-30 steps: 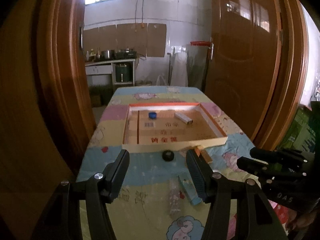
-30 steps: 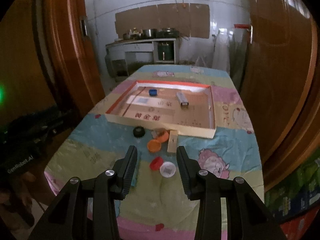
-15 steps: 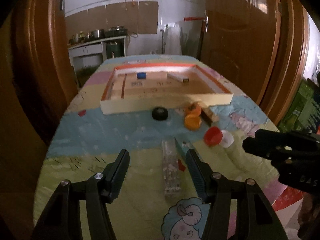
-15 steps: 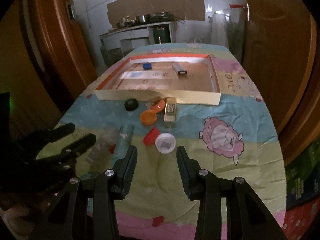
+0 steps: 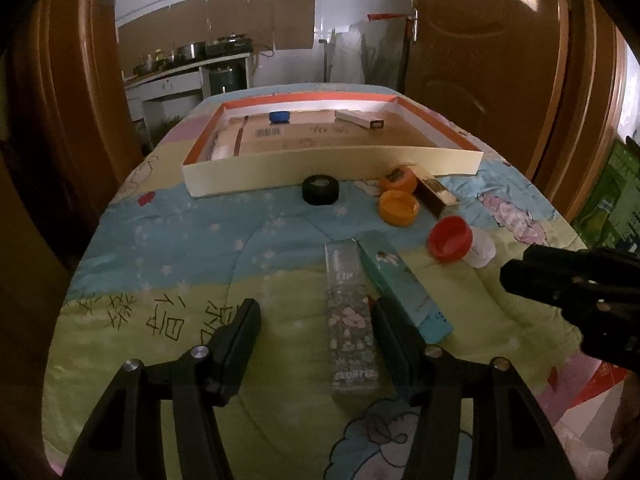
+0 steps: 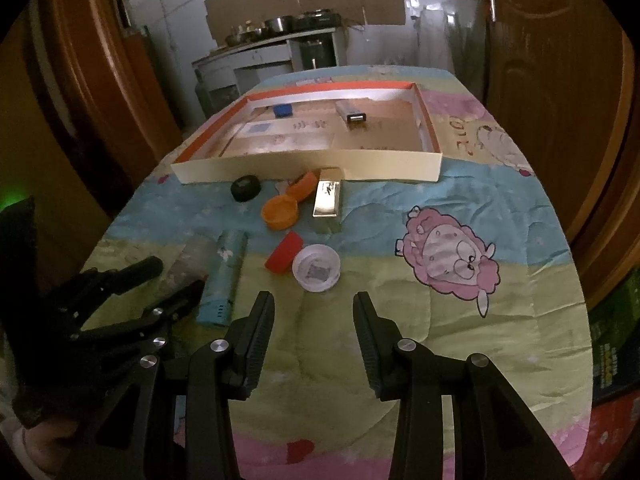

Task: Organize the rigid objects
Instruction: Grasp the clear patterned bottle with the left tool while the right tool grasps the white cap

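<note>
Wooden doors flank a worktop [image 5: 168,280] spread with a cartoon-print quilt, a kitchen counter with pots behind it. At the far end lies a shallow cardboard tray [image 5: 320,168] with orange-edged walls, holding a blue cap [image 5: 279,117] and a small white box [image 5: 360,119].

Left wrist view: the left gripper [image 5: 316,320] hangs low over the quilt, its jaws wide and released though they have just been closing a little. A clear speckled box [image 5: 350,316] lies lengthwise between them, close against the right-hand finger; whether it touches is not discernible. A teal box [image 5: 404,284] lies just beside it, outside the jaws. Farther off, near the tray's front wall, lie a black cap [image 5: 320,189], two orange caps [image 5: 398,208], a small gold box [image 5: 436,196], a red cap [image 5: 450,238] and a white lid [image 5: 482,248].

Right wrist view: the right gripper [image 6: 314,320] is released, jaws apart with only quilt between them. The white lid [image 6: 316,267] sits just beyond the fingertips, the red cap [image 6: 285,252] touching its left edge. This view alone shows the gold box's printed top [image 6: 328,198], a pink sheep printed on the quilt [image 6: 452,256], and the left gripper from outside [image 6: 168,280], straddling the clear box. The left view alone shows the clear box's full length.
</note>
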